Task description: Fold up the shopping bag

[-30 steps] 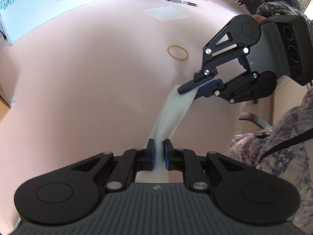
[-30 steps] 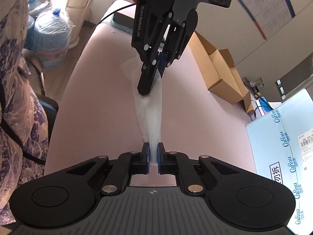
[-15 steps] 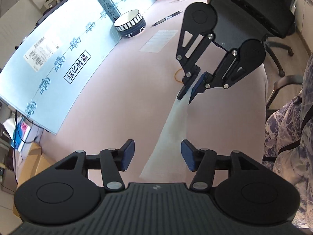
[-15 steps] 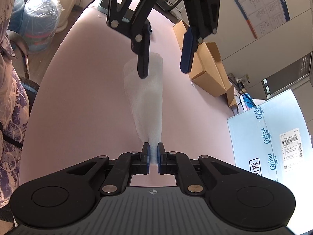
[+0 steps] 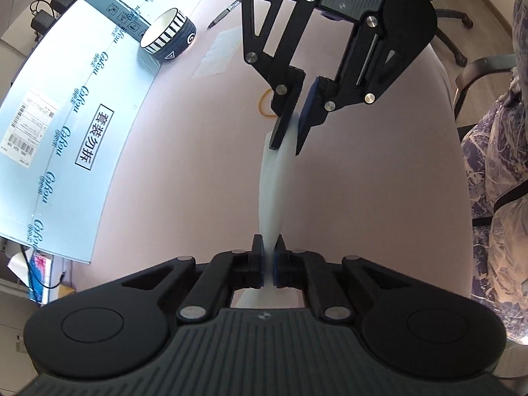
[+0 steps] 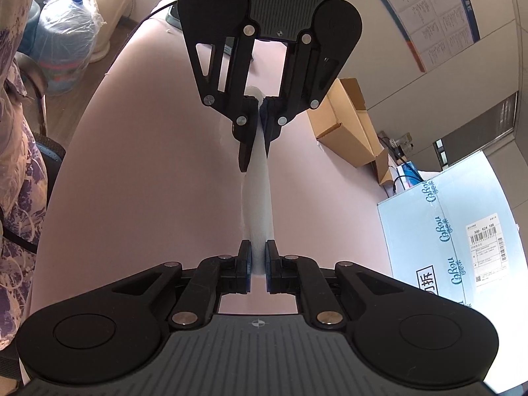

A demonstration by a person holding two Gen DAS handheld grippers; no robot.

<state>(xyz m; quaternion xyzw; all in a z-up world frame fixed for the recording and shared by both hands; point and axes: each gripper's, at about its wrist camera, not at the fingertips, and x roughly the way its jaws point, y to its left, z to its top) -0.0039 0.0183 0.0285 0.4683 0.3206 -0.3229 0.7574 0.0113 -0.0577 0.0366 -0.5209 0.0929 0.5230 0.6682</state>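
A striped bowl (image 5: 169, 38) sits near the far edge of the pink desk (image 5: 184, 151), just beside a long pale-blue printed carton (image 5: 62, 125) that runs along the desk's left edge; a pen (image 5: 224, 16), a sheet of paper (image 5: 217, 53) and a partly hidden rubber band (image 5: 264, 104) lie further in. Off the desk, open cardboard boxes (image 6: 354, 125) stand by the wall, and water bottles (image 6: 64, 43) stand on the floor at the far left corner.

Both ends of the white bag (image 5: 275, 184) are hidden between clamped jaws.
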